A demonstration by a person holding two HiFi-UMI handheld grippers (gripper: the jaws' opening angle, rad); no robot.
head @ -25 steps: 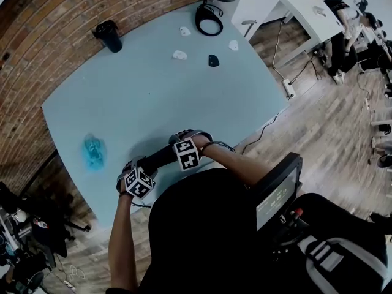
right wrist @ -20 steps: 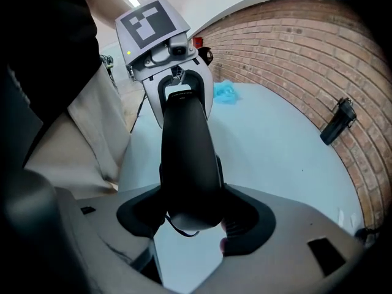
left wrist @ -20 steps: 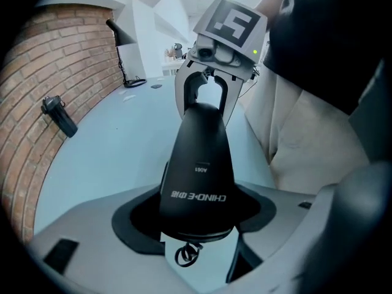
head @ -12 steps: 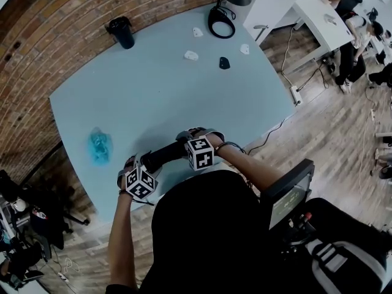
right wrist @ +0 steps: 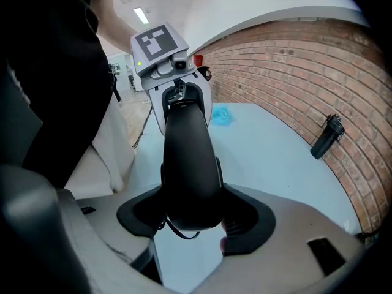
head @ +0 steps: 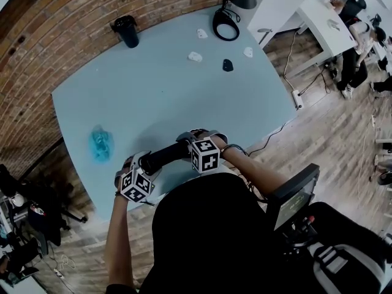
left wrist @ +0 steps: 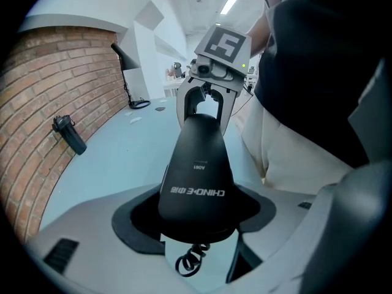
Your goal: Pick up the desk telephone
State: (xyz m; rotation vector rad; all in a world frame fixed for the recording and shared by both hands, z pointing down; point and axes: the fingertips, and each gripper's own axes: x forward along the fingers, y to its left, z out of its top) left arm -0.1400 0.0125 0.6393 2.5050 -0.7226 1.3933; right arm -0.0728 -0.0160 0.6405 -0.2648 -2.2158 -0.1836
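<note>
A black telephone handset (head: 162, 158) hangs above the near edge of the light blue table (head: 165, 97), held at both ends. My left gripper (head: 144, 164) grips its left end and my right gripper (head: 184, 147) its right end. In the left gripper view the handset (left wrist: 197, 176) runs away from my left gripper (left wrist: 195, 218) toward the right gripper (left wrist: 211, 72), with a coiled cord (left wrist: 190, 263) dangling below. In the right gripper view the handset (right wrist: 188, 164) sits between the pads of my right gripper (right wrist: 193, 218), and the left gripper (right wrist: 168, 66) holds the far end.
A crumpled blue thing (head: 101, 144) lies at the table's left. At the far side stand a black bottle-like object (head: 125, 30), a lamp base (head: 225, 24), small white items (head: 195, 57) and a black mouse (head: 227, 65). A brick wall curves behind the table.
Both grippers have risen a little with the handset held between them. The things on the table have kept their places.
</note>
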